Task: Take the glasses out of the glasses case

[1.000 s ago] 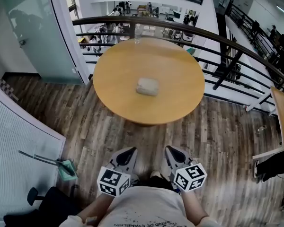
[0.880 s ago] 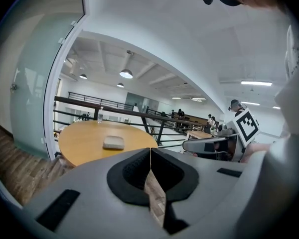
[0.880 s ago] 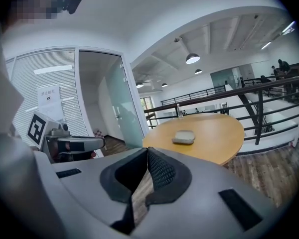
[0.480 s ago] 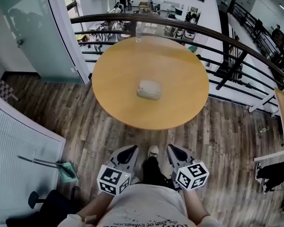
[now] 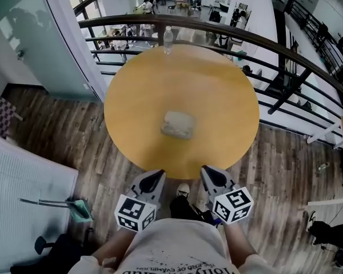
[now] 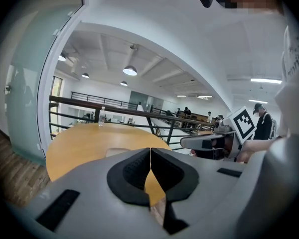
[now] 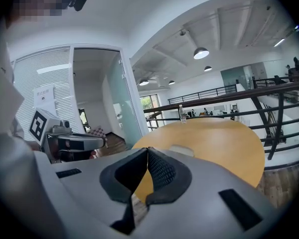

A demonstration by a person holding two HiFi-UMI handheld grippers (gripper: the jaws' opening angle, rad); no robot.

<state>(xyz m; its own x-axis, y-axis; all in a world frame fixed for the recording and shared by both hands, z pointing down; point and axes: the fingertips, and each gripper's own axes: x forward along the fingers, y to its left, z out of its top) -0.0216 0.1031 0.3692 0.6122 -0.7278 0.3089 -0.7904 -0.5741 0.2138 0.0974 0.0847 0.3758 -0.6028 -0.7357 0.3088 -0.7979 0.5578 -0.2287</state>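
Note:
A closed grey-beige glasses case (image 5: 178, 124) lies near the middle of the round wooden table (image 5: 217, 90). It also shows low over the jaws in the left gripper view (image 6: 120, 152) and in the right gripper view (image 7: 182, 150). No glasses are visible. My left gripper (image 5: 155, 178) and right gripper (image 5: 208, 174) are held side by side at the table's near edge, well short of the case. Both are shut with nothing between the jaws, as each gripper's own view shows: left gripper (image 6: 150, 151), right gripper (image 7: 147, 151).
A clear water bottle (image 5: 168, 39) stands at the table's far edge by a dark railing (image 5: 274, 44) over an atrium. Glass walls are at the left (image 5: 40, 33). A dustpan (image 5: 80, 209) lies on the wood floor at lower left.
The person has stepped closer to the table, so the grippers have gone from over the floor to the table's near edge. The jaws stay shut and the case has not moved.

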